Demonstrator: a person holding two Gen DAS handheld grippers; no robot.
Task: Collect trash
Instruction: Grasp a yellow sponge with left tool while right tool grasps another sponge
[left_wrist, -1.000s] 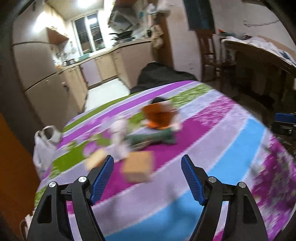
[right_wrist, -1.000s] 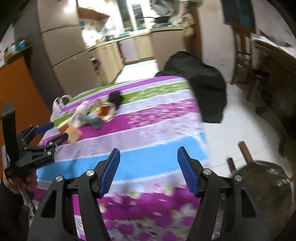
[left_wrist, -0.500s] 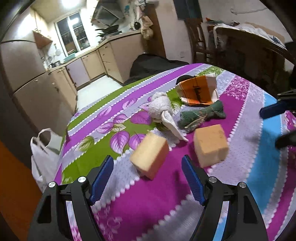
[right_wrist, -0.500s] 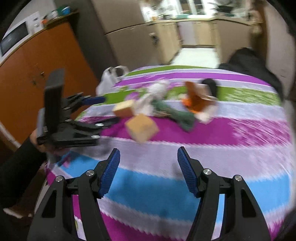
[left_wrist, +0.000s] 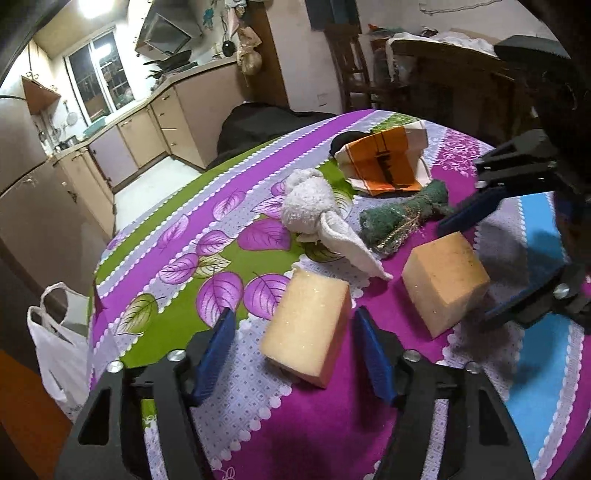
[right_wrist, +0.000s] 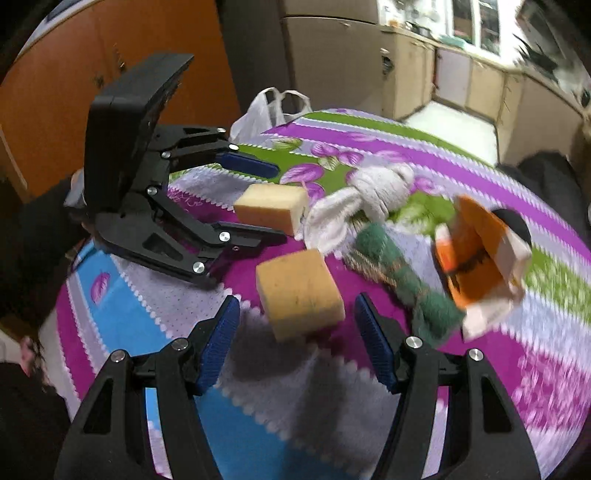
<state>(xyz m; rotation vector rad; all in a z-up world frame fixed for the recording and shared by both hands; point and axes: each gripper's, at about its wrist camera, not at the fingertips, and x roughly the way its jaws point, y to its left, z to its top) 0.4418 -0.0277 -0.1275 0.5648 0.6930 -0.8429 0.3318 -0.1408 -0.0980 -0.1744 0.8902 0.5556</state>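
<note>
Trash lies on the striped tablecloth (left_wrist: 147, 332): two yellow sponges, a white rag (left_wrist: 317, 218), a green scrubber (left_wrist: 402, 218) and an orange carton (left_wrist: 384, 162). My left gripper (left_wrist: 291, 350) is open, its jaws either side of the pale sponge (left_wrist: 306, 325). My right gripper (right_wrist: 297, 332) is open, its jaws either side of the darker sponge (right_wrist: 299, 291). The right gripper also shows in the left wrist view (left_wrist: 476, 262), around the darker sponge (left_wrist: 443, 280). The left gripper shows in the right wrist view (right_wrist: 255, 199) by the pale sponge (right_wrist: 271, 206).
A white plastic bag (left_wrist: 55, 347) hangs at the table's left edge and also shows in the right wrist view (right_wrist: 269, 110). A black bag (left_wrist: 258, 125) lies on the floor beyond the table. Kitchen cabinets (left_wrist: 155, 125) and a wooden chair (left_wrist: 354, 70) stand behind.
Both grippers have moved in toward the trash pile. Each open gripper now straddles one sponge; a second ago both were farther back over the cloth.
</note>
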